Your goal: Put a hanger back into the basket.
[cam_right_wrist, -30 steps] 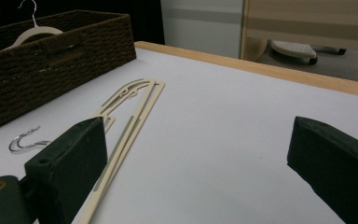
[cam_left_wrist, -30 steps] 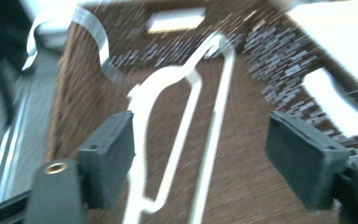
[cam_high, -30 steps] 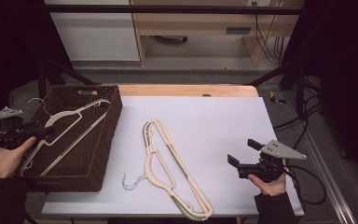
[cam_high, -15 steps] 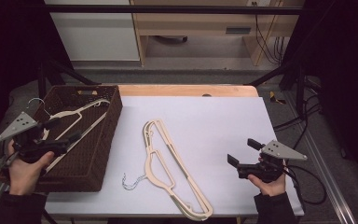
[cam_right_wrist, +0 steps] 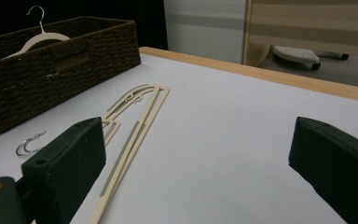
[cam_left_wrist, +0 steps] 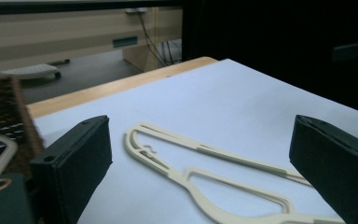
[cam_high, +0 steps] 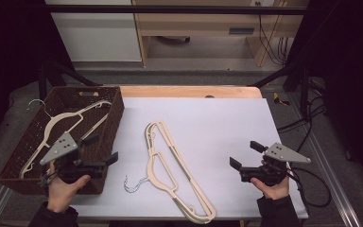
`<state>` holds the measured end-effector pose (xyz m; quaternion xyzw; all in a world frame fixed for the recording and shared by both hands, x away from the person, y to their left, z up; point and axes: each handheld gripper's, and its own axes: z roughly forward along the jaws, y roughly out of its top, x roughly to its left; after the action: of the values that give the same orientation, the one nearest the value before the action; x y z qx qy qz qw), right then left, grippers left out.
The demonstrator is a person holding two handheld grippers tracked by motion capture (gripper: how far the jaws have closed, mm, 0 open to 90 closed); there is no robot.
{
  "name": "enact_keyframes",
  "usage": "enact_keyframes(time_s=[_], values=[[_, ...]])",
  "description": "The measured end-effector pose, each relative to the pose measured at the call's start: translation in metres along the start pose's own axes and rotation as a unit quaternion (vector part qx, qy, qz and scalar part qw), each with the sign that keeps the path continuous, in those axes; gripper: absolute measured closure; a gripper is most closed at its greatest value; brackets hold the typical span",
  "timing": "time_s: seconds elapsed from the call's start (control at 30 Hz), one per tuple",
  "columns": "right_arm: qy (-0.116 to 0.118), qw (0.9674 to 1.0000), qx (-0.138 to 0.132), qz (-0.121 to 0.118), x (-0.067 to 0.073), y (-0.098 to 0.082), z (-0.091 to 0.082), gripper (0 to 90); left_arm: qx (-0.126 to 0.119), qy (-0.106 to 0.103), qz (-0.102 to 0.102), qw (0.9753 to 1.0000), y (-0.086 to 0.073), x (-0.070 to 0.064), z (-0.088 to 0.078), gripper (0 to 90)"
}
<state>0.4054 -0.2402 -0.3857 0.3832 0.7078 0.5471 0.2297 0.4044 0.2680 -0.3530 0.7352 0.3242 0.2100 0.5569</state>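
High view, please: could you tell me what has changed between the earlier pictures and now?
The left tool moved from the woven brown basket's outer side across to its table-side wall; its jaws have just been opening, nothing between them. The cream hanger inside, cream hangers on the table and right tool stayed put.

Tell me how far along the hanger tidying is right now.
Done: one cream hanger lies in the wicker basket. In hand: nothing; the left gripper, jaws just opened and empty, faces the stacked hangers on the table. The right gripper waits open. Those hangers remain.
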Motion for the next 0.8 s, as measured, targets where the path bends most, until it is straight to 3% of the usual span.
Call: enact_keyframes(time_s=[0.33,0.47,0.63,0.77,0.8], values=[[0.004,1.0,0.008,-0.002,0.004,-0.002,0.005,4.1,0.051,-0.039,0.01,0.9979,-0.026,-0.02,0.024,8.2],[0.006,0.9999,0.01,-0.004,0.005,-0.003,0.007,4.1,0.086,-0.054,0.007,0.9948,-0.04,-0.026,0.039,9.7],[0.009,0.9998,0.014,-0.007,0.006,-0.004,0.008,4.1,0.105,-0.06,0.011,0.9926,-0.048,-0.028,0.048,12.3],[0.013,0.9997,0.019,-0.008,0.008,-0.006,0.011,4.3,0.137,-0.062,0.016,0.9885,-0.061,-0.028,0.06,15.7],[0.013,0.9997,0.019,-0.008,0.008,-0.006,0.011,4.3,0.137,-0.062,0.016,0.9885,-0.061,-0.028,0.06,16.9]])
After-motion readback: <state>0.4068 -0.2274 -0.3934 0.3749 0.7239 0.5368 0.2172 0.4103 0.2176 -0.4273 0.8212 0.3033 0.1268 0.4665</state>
